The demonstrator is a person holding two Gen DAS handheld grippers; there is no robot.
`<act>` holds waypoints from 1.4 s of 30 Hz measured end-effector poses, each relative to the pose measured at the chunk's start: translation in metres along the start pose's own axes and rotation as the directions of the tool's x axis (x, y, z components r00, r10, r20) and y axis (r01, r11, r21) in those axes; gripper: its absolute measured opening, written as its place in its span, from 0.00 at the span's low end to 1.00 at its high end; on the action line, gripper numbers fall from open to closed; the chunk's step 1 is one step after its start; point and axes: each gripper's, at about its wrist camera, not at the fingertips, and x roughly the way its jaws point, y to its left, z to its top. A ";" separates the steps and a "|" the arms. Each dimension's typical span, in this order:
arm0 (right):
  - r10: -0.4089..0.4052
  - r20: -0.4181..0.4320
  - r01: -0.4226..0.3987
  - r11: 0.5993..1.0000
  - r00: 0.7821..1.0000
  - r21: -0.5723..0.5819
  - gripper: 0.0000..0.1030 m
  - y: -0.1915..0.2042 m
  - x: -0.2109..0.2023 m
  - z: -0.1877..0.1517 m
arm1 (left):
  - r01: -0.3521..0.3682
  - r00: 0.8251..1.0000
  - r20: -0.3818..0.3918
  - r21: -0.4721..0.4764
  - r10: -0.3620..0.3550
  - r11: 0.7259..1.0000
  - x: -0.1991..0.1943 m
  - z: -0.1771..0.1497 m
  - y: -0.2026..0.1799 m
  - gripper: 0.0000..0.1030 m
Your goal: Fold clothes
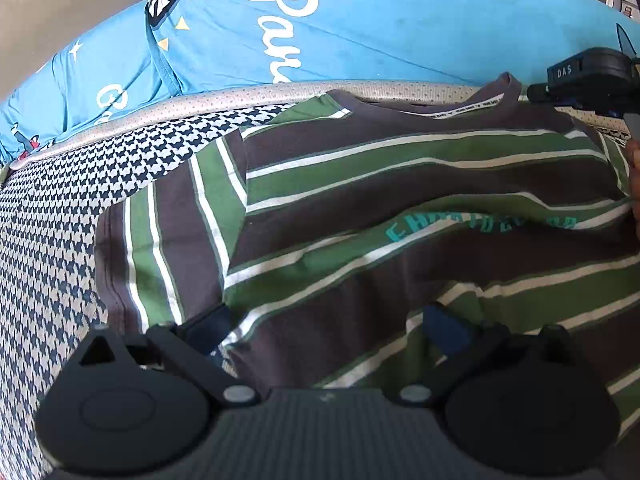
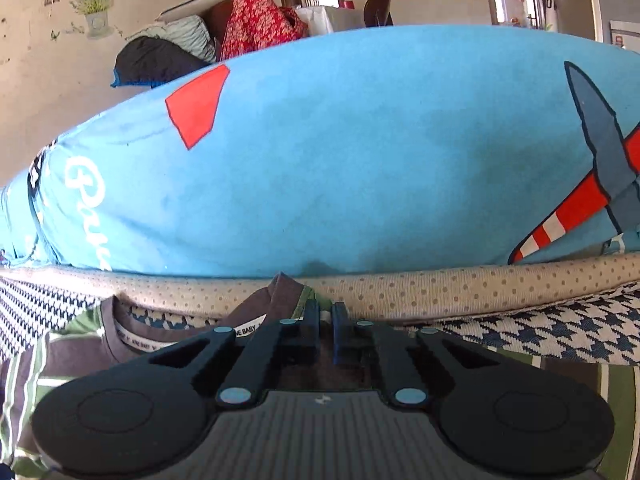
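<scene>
The striped T-shirt (image 1: 400, 200) was found spread on the houndstooth bedcover (image 1: 60, 240), collar at 12 o'clock. The left gripper (image 1: 324, 328) stood parted over the hem; the right gripper (image 2: 325, 320) appeared clamped on the collar-side shoulder.

shirt (image 1: 400, 216): soft knit cloth, matt, striped, lightly rumpled; teal lettering looks printed, flat finish. neck tape inside the collar is woven, white. mat (image 1: 52, 248): woven houndstooth cloth, coarse texture; its edging (image 2: 460, 284) is beige dotted fabric, matt, slightly perforated look. pillow (image 2: 360, 160): smooth blue cloth, matt, with flat printed shapes and script, faint smudges. left gripper (image 1: 326, 326): matt black plastic, ribbed centre panel, small dull metal pins; fingers (image 1: 444, 328) show dark blue pads, rubbery. right gripper (image 2: 326, 314): same matt black plastic, pins faintly glossy. wall (image 2: 40, 60): painted, matt, scuffed.
</scene>
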 end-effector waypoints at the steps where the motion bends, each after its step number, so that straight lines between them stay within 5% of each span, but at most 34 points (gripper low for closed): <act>1: 0.010 0.033 -0.011 1.000 0.999 0.019 0.07 -0.001 -0.004 0.003 | 0.000 1.000 0.001 0.001 0.000 1.000 0.000 0.000 0.000 1.00; 6: 0.022 0.168 -0.026 0.999 0.986 0.023 0.07 0.004 -0.014 0.011 | -0.003 1.000 -0.002 0.012 0.003 1.000 0.000 -0.003 -0.003 1.00; 9: -0.049 0.045 0.048 0.999 0.998 0.027 0.07 0.003 0.009 0.009 | -0.005 1.000 -0.005 0.019 0.005 1.000 0.001 -0.004 -0.006 1.00; 15: 0.003 0.074 -0.012 0.991 0.997 0.130 0.13 -0.012 0.004 0.011 | -0.002 1.000 -0.012 0.016 0.003 1.000 -0.001 -0.003 -0.009 1.00; 17: 0.018 0.079 -0.027 0.994 0.997 0.110 0.24 -0.012 -0.006 0.018 | 0.004 1.000 -0.010 0.013 -0.004 1.000 -0.003 -0.002 -0.011 1.00; 23: 0.007 -0.015 -0.006 0.997 1.000 0.082 0.29 -0.011 -0.031 0.023 | 0.040 0.999 0.026 -0.017 -0.040 0.999 -0.021 0.005 -0.012 1.00; 34: -0.081 -0.070 0.085 0.994 0.994 0.067 0.36 -0.034 -0.100 -0.004 | 0.108 0.992 0.087 -0.168 -0.094 0.980 -0.061 0.005 0.016 1.00; 42: -0.240 -0.134 0.254 0.963 0.961 0.094 0.39 -0.072 -0.145 -0.047 | 0.184 0.982 0.081 -0.238 -0.169 0.954 -0.072 -0.006 0.024 1.00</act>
